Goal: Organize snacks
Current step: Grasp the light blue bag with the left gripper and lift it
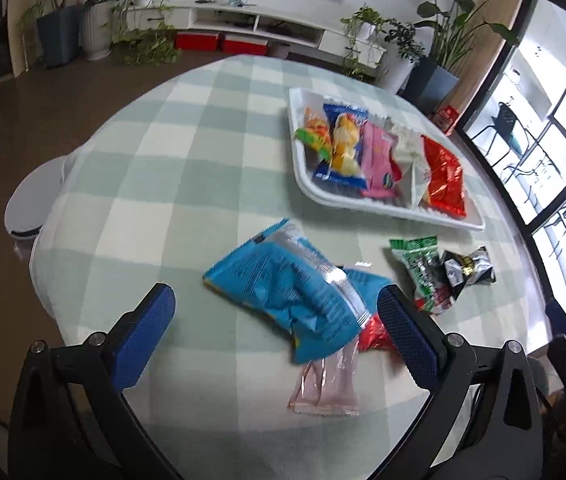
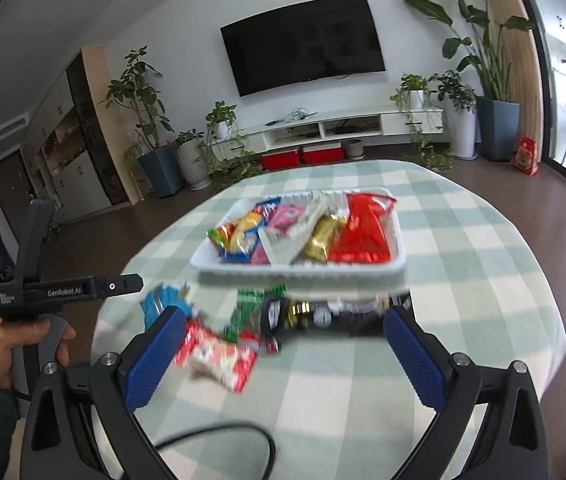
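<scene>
left gripper (image 1: 277, 332) with blue textured pads, jaws spread wide, nothing pressed between them, hovering over the near part of the round table draped in a pale green and white checked cloth (image 1: 171, 152). below and between the pads: crumpled light blue foil snack bag (image 1: 283, 288), lying flat, overlapping a small red wrapper (image 1: 375, 334) and a pale pink translucent packet (image 1: 329, 384) nearer the near edge. just right of these, green and white snack packet (image 1: 419, 268) touching a black and yellow packet (image 1: 469, 268), both loose on the cloth. white rectangular plastic tray (image 1: 363, 202) toward the far right edge of the table, holding a row of snacks: orange and green packet (image 1: 315, 132), blue and yellow bag (image 1: 343, 144), pink packet (image 1: 379, 160), white packet (image 1: 405, 156), shiny red foil bag (image 1: 443, 176)

right gripper (image 2: 285, 360), also blue padded, jaws wide apart and gripping nothing, aimed across the table at the same tray (image 2: 299, 268). blurred in this view: red and white packet (image 2: 223, 360) just beside the left pad, green packet (image 2: 249, 312), long black wrapper (image 2: 335, 316) stretched between the pads, further out. gold foil packet (image 2: 323, 236) visible among the tray's snacks. at the left edge of this view, a hand (image 2: 15, 344) on the handle of the other black gripper tool, grey sleeve at the wrist

black cable (image 2: 219, 432) trailing across the cloth at the near edge
</scene>
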